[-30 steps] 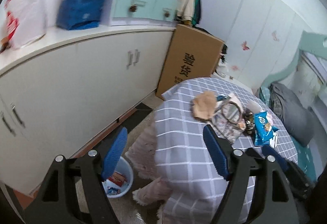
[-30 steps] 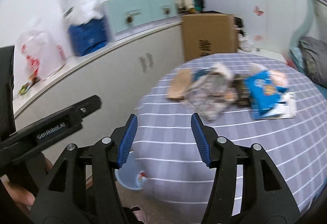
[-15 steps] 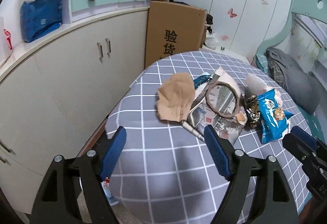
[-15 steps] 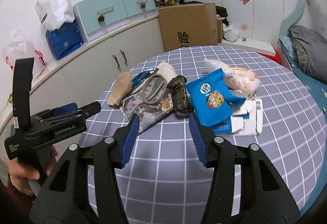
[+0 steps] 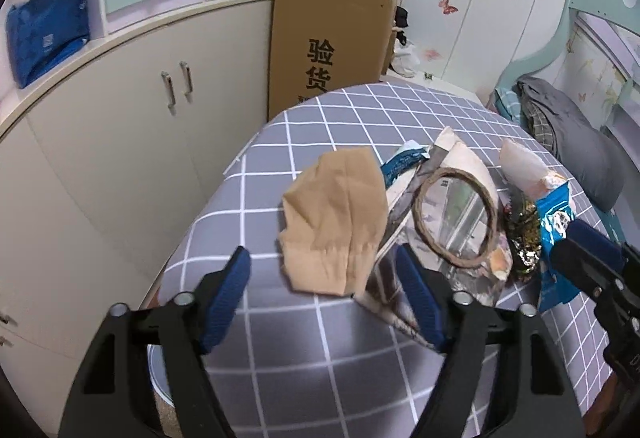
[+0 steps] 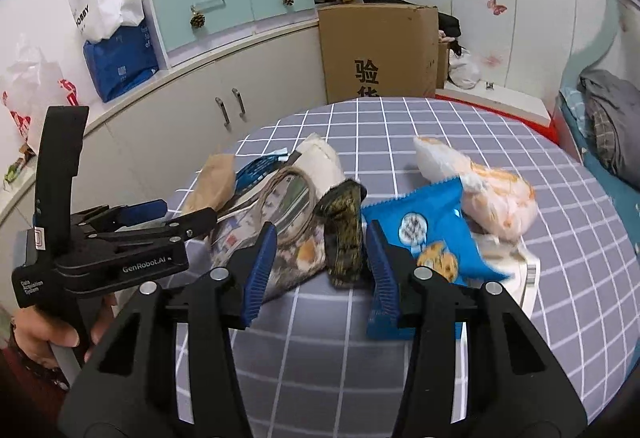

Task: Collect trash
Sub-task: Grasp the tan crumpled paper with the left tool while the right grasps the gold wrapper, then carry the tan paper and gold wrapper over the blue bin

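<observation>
Both pairs of fingers stand apart with nothing gripped: the left gripper [image 5: 324,294] is closing over the near edge of the tan paper bag [image 5: 336,222], while the right gripper [image 6: 322,262] brackets the dark crumpled wrapper [image 6: 344,234] without pressing it. Trash lies heaped mid-desk [image 6: 400,358]; right of that wrapper sit a blue cookie packet [image 6: 424,234] and a pale orange bag [image 6: 492,198], left of it a printed packet with a twine ring [image 5: 456,218]

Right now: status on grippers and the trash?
Left gripper closing, empty, nosing at tan wrapper. Right gripper open around dark foil wrapper, not gripping. Trash pile on table; nothing blocking.
</observation>
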Available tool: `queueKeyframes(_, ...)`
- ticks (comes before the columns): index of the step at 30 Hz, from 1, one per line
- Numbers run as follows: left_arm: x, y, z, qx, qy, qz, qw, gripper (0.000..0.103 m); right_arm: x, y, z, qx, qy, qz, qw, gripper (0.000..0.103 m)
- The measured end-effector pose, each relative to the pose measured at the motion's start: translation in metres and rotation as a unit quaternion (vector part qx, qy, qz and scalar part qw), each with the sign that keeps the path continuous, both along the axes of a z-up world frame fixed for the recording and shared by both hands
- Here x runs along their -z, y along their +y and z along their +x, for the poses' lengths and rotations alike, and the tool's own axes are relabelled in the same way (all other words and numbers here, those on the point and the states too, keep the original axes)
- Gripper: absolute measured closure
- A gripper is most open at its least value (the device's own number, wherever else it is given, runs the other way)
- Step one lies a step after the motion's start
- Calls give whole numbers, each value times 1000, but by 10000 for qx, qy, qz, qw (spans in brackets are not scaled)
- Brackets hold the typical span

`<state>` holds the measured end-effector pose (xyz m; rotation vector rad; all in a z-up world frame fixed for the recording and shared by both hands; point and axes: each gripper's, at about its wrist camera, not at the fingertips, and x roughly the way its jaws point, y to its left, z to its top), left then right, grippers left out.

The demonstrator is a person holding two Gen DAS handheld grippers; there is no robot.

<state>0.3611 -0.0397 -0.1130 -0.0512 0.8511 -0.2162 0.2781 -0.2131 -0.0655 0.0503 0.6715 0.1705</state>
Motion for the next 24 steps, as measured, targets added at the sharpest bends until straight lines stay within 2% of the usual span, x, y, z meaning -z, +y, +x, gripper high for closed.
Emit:
queueKeyframes(1, 3, -1, 4, 51, 79, -26, 10000, 44, 0, 1, 3, -16, -1, -30, 10000, 57)
queueKeyframes(4, 9, 1, 13, 120, 194, -162, 9996, 47, 1, 4, 15, -18, 18, -167, 9999, 57)
queueKeyframes(6, 9, 4, 15, 120, 203, -275, 9993, 63, 3, 5, 25, -33, 101, -261, 9996, 57)
queueKeyframes(8, 11, 7, 19, 197, 300, -494, 9981, 87, 7, 8, 33, -27, 194, -443, 9988, 57)
queueKeyframes(10, 11, 9, 19, 199, 284, -510, 9981, 93, 13, 10, 40, -66, 295, -600, 9977, 57)
queueKeyframes(13, 9, 12, 16, 123, 226, -580, 9980, 95, 23, 10, 48, -79, 493, -659, 9966, 57)
queueKeyframes(14, 7, 15, 13, 47, 209, -655, 9976, 95, 25, 10, 48, -102, 531, -628, 9966, 61)
queueKeyframes(15, 6, 16, 12, 36, 200, -720, 9972, 95, 26, 10, 49, -143, 540, -568, 9968, 71)
queueKeyframes(16, 4, 19, 9, 61, 215, -856, 9961, 95, 25, 9, 47, -160, 530, -495, 9972, 72)
queueKeyframes(18, 0, 22, 3, 74, 176, -1014, 9947, 95, 20, 9, 42, -106, 449, -502, 9977, 75)
queueKeyframes(24, -21, 31, -21, 121, -100, -1135, 9934, 95, -3, 8, 20, -50, 92, -255, 9996, 77)
